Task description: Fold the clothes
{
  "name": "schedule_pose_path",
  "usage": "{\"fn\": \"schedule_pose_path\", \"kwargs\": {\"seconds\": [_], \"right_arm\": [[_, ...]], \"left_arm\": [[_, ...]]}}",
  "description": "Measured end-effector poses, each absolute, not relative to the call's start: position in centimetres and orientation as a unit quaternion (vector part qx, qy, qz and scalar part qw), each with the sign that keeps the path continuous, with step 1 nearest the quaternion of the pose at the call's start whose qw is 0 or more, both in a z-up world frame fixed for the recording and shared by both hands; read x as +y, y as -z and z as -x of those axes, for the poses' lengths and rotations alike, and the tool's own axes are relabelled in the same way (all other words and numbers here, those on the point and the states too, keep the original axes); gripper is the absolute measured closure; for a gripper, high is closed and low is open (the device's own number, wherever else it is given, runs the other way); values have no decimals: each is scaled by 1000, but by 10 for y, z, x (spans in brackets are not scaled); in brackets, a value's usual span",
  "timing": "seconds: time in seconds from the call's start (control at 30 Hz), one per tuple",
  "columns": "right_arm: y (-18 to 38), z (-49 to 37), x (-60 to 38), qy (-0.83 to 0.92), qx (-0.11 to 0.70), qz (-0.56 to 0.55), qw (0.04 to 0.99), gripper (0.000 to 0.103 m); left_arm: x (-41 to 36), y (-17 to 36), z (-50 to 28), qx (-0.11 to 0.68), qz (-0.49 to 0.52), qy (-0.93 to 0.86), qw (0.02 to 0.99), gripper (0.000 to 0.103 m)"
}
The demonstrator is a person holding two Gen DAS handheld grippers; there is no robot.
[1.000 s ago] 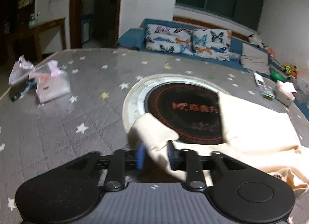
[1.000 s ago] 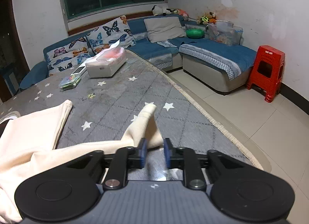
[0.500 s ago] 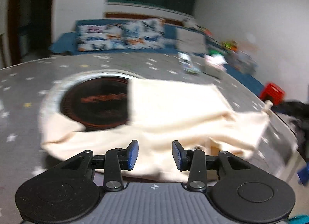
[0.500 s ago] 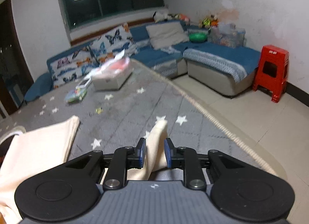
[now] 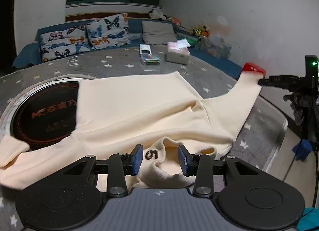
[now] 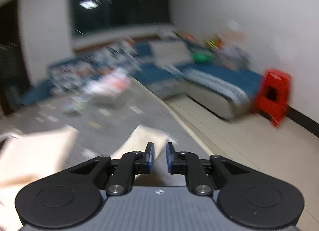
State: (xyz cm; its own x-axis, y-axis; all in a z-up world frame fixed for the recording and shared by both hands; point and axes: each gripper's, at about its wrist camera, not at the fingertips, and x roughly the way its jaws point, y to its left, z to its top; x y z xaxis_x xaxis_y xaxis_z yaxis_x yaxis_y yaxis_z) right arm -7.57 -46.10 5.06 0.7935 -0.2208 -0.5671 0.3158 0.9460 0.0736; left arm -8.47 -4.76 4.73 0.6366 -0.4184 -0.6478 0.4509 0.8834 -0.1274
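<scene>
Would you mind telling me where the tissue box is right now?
In the left wrist view, the tissue box sits on the far right part of the grey star-patterned table, just right of the phone and beyond the cream garment.

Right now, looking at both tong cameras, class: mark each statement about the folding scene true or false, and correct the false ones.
1. The cream sweatshirt partly covers the round black hotplate in the table. True.
2. A brown 5 shows on the cloth between the left tongs. True.
3. The right tongs hold a tissue box. False: their jaws are closing with the cream sleeve between them.
4. The plastic stool is blue. False: it is red.
5. Butterfly cushions lie on the sofa. True.
</scene>
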Motion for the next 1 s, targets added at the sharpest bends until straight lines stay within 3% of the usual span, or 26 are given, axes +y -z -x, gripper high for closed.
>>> {"fn": "schedule_pose_path", "kwargs": {"seconds": [0.17,0.23,0.3,0.6,1.0], "right_arm": [[-49,90,-461,130,302,-79,941,87],[-56,93,-449,96,300,-65,947,84],[-65,91,-436,57,300,-58,951,81],[-84,82,-345,-153,322,3,934,73],[-38,109,-250,-304,417,92,852,73]], "left_arm": [[-56,-35,79,361,-43,240,900,68],[-58,-33,80,359,-49,241,900,91],[-58,-34,83,354,-54,246,901,96],[-45,-50,131,336,-92,302,887,97],[-40,-61,102,321,-44,294,899,95]]}}
